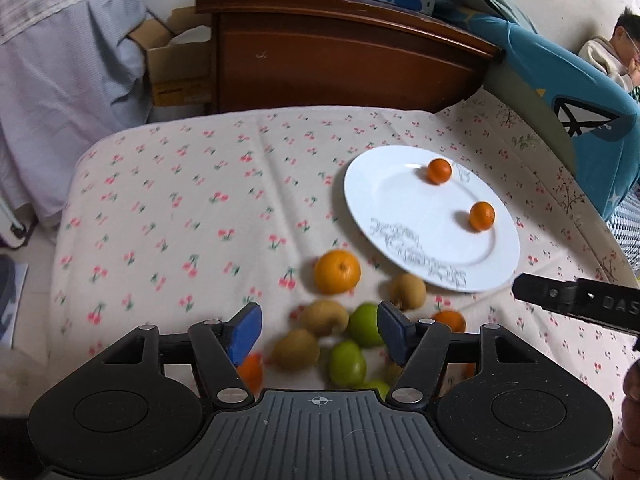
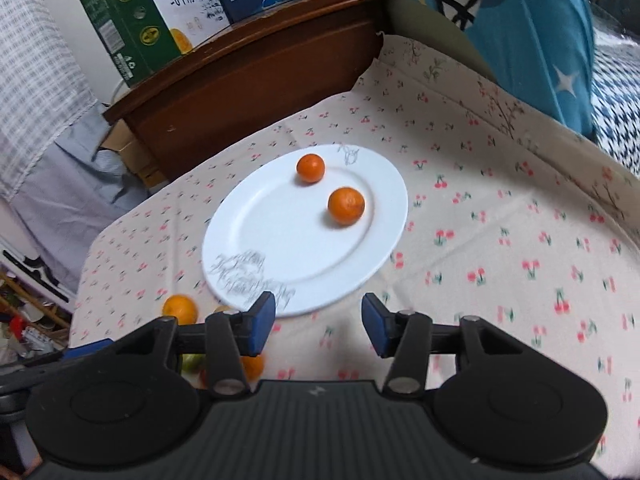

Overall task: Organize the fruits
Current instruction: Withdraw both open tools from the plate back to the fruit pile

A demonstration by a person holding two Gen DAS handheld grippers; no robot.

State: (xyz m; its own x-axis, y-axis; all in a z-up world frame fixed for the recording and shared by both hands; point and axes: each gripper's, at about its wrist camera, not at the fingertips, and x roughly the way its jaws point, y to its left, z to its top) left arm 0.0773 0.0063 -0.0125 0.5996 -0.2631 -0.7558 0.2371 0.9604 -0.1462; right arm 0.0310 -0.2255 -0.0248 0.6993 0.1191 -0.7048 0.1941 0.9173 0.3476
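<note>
Your left tool [image 1: 319,330] is released, pads wide apart w/ nothing between them, hovering over the loose fruit pile at the near side of the tabletop [image 1: 180,200]. In that pile: a big orange [image 1: 337,271] nearest the plate, three brown kiwis [image 1: 324,317] [image 1: 295,348] [image 1: 408,290], and green fruits [image 1: 347,362] [image 1: 366,324] packed close together, several touching. Another orange piece [image 1: 449,319] peeks out beside your right-hand pad, and one more [image 1: 250,372] sits under the left pad; both partly hidden and blurred.

White plate [image 1: 400,208] lies to the right of the pile & farther back, on the cherry-print cloth. Two small oranges sit on it, apart from each other: one [image 1: 439,171] near the far rim, one [image 1: 481,216] toward the right rim. The kiwi closest to the plate is just beside its near rim.

Your right tool [image 2: 318,325] is also released and empty, pads spread, just short of the plate's [image 2: 280,240] near rim. From that view the two small oranges [image 2: 310,167] [image 2: 346,205] are ahead on the plate, and the big orange [image 2: 180,308] is off to the left on the cloth. The right tool's black tip also shows at the right edge of the left view [image 1: 576,298].
</note>
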